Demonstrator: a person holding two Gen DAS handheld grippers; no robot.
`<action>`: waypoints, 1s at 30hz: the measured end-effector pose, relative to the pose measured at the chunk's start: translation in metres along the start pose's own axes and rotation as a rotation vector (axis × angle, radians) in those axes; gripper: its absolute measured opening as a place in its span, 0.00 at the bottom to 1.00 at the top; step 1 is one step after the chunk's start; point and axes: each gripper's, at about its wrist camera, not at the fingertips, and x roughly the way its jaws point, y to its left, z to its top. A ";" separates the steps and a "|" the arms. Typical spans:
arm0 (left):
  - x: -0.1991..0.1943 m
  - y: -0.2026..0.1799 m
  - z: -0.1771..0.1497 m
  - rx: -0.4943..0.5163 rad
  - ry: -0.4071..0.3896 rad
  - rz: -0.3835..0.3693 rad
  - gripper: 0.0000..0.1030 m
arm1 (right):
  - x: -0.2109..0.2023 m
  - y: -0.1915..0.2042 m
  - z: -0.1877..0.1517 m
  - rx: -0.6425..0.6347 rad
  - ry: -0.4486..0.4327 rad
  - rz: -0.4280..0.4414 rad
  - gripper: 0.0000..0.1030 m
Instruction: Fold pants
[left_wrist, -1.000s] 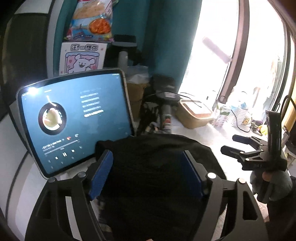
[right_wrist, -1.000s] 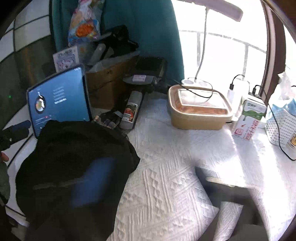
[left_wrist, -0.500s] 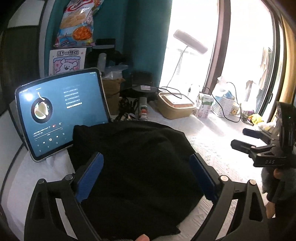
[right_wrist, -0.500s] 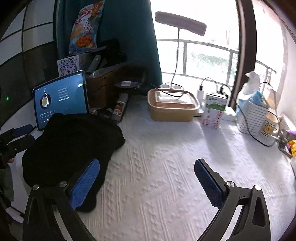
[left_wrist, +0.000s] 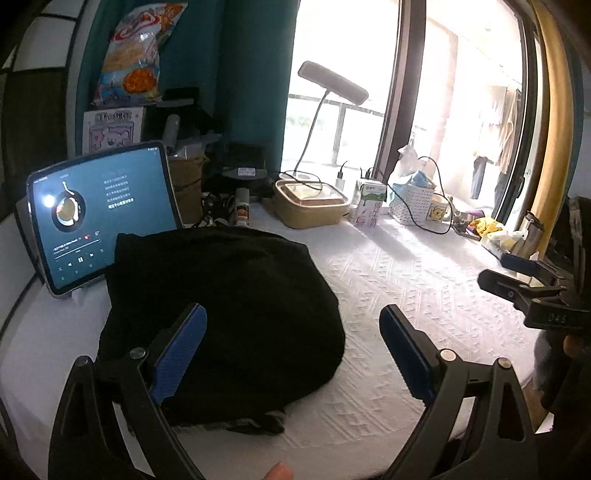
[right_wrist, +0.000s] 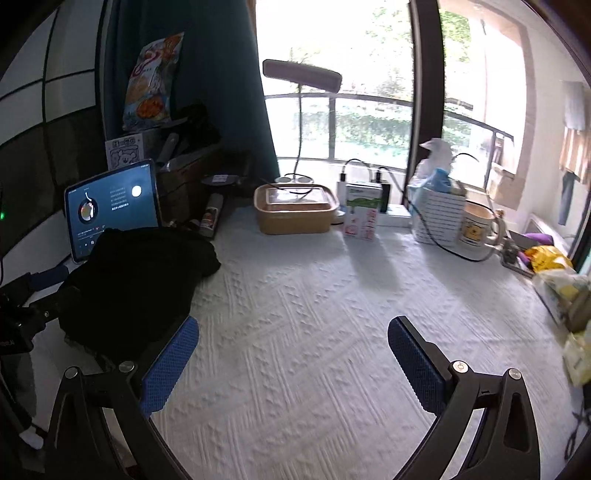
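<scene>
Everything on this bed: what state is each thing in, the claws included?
Black pants: lying in a bundle on the bedspread, held by neither claw.
Left claw: open, empty.
Right claw: open, empty.
Tablet: propped up, screen lit.
Food container: lid on.
Desk lamp: cannot tell whether lit.

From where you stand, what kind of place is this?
Probably a lived-in room at home, by a balcony window: a tablet playing music, a desk lamp, a mug, and black pants on a white cloth.
</scene>
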 end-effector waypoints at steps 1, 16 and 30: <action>-0.003 -0.004 -0.001 0.005 -0.010 0.006 0.93 | -0.007 -0.003 -0.003 0.007 -0.006 -0.007 1.00; -0.063 -0.050 0.019 0.120 -0.222 0.047 0.98 | -0.096 -0.021 -0.018 0.045 -0.145 -0.115 1.00; -0.114 -0.066 0.028 0.089 -0.421 0.141 0.99 | -0.160 -0.019 -0.016 0.040 -0.319 -0.139 1.00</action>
